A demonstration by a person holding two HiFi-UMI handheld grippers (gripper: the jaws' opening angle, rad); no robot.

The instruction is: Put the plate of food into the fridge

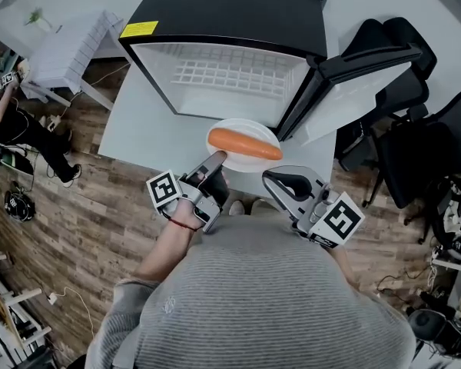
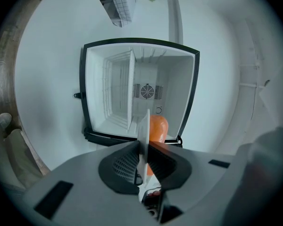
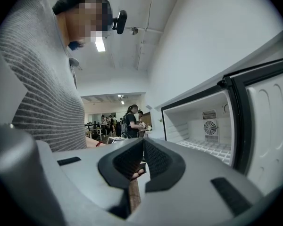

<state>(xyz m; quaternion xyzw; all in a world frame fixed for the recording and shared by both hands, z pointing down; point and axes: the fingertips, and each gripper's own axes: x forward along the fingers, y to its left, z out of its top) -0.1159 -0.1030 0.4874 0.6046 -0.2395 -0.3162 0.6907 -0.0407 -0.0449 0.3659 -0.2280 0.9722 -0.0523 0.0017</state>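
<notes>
Pinching the plate (image 1: 247, 124) with the left gripper (image 1: 216, 162), right gripper (image 1: 287, 183) pressed together and empty, held it before the open fridge (image 1: 215, 6), not yet inside.

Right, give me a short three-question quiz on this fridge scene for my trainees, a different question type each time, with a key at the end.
1. True or false: the door of the fridge stands open.
2. Where is the plate? A) on the wire shelf inside; B) held by its rim in the left gripper, in front of the opening; C) on the floor.
3. Fill in: the orange food lies on the ____.
Key: 1 true; 2 B; 3 plate.
</notes>
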